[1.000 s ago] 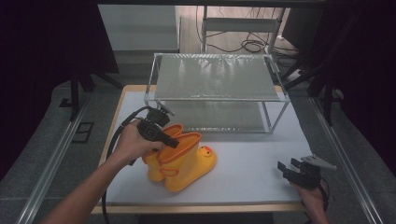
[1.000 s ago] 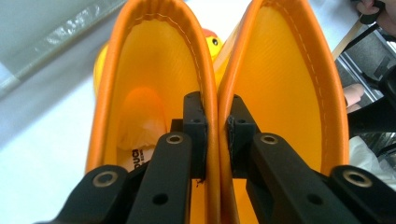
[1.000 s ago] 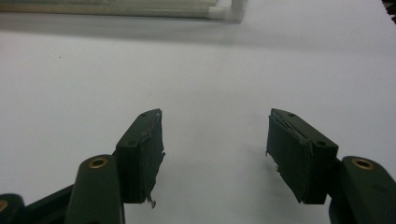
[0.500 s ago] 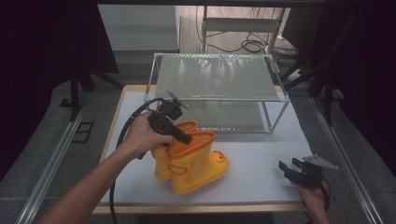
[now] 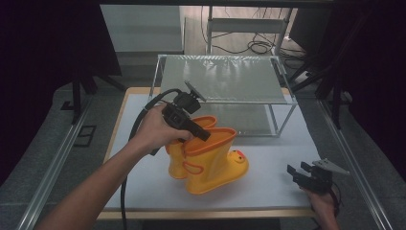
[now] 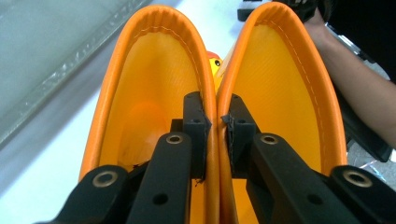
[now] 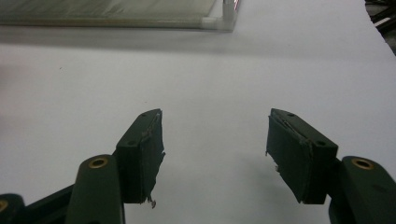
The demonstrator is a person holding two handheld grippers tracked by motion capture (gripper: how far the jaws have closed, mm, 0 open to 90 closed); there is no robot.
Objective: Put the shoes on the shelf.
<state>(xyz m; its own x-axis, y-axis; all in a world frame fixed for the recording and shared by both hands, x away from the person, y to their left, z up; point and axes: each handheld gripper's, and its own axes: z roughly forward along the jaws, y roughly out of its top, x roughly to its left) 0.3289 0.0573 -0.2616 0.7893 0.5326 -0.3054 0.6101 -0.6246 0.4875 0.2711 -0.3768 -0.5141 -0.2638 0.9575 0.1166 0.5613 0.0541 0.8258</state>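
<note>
1. Item: pair of yellow boots [image 5: 208, 155], centre of the high view, slightly below the middle. We see them side by side, shafts rising toward the upper left of the frame and toes pointing to the lower right, a small duck face on the near toe.
2. Left gripper [image 5: 201, 134]: it enters the boot openings from the upper left. In the left gripper view its jaws stand nearly shut, one jaw inside each shaft, pinching the two touching inner walls [image 6: 216, 116] together. We count both boots as held in one grip.
3. Contact with the white table [image 5: 268, 191]: the pair tilts, and we judge it lifted or nearly so, though the soles are hard to read from above.
4. Shelf rack [image 5: 225, 79]: upper middle of the high view, directly beyond the boots, along the line from boots to the frame's top.
5. Right gripper [image 5: 298, 173]: lower right of the high view, well apart from the boots, jaws wide open and holding nothing.
6. Deciding relation: the left gripper is on the boots; the right is far off to the lower right.
</note>
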